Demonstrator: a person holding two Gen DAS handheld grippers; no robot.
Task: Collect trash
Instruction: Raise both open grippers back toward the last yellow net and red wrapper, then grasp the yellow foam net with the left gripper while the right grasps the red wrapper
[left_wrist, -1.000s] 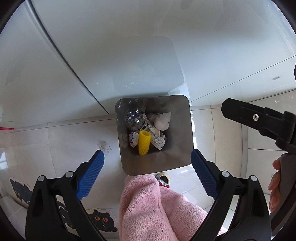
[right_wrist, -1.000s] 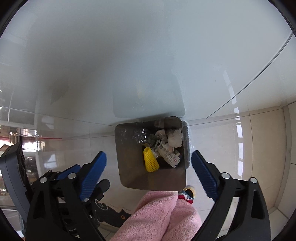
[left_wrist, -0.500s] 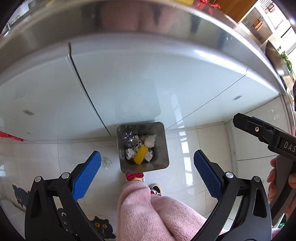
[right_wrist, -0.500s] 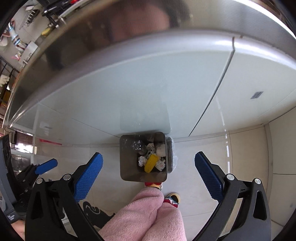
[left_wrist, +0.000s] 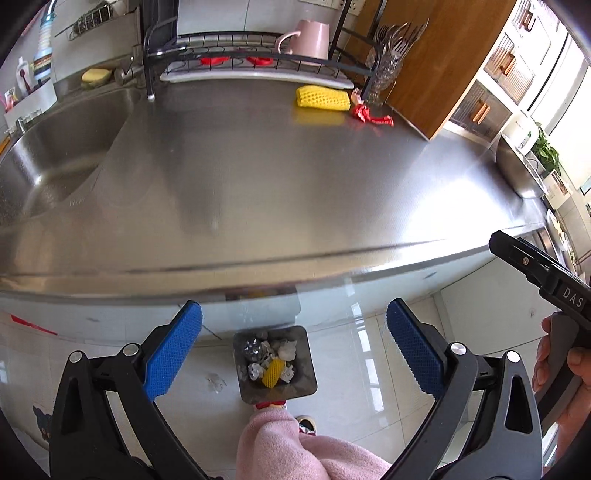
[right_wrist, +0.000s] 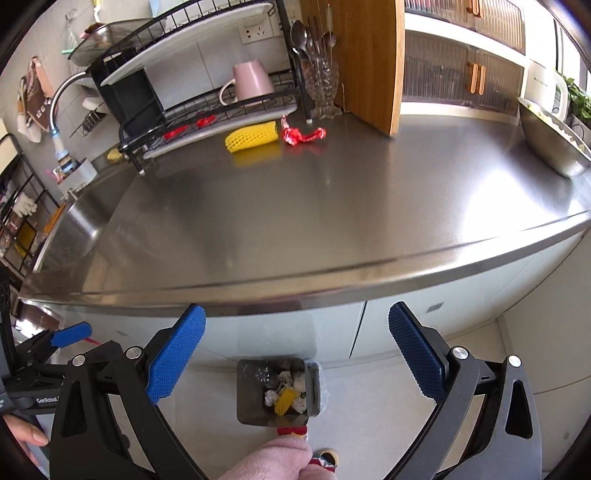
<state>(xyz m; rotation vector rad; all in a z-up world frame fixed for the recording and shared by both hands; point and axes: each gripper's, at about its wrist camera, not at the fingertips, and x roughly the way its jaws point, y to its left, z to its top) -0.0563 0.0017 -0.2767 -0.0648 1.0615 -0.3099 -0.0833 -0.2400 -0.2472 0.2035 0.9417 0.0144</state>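
Both tools hang over the tabletop's (right_wrist: 332, 221) near edge, the left tool (left_wrist: 293, 343) and right tool (right_wrist: 295, 350) each with jaws wide apart and empty. Low in frame sits the bin (right_wrist: 245, 391). Far ahead, upper centre, the yellow foam net (right_wrist: 252, 137) lies crosswise with the red wrapper (right_wrist: 301, 135) beside it; neither tool looks clearly nearer.

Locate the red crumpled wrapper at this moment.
In both wrist views the red crumpled wrapper lies at the far back of the steel counter, just right of the yellow foam net and in front of the glass cutlery holder.
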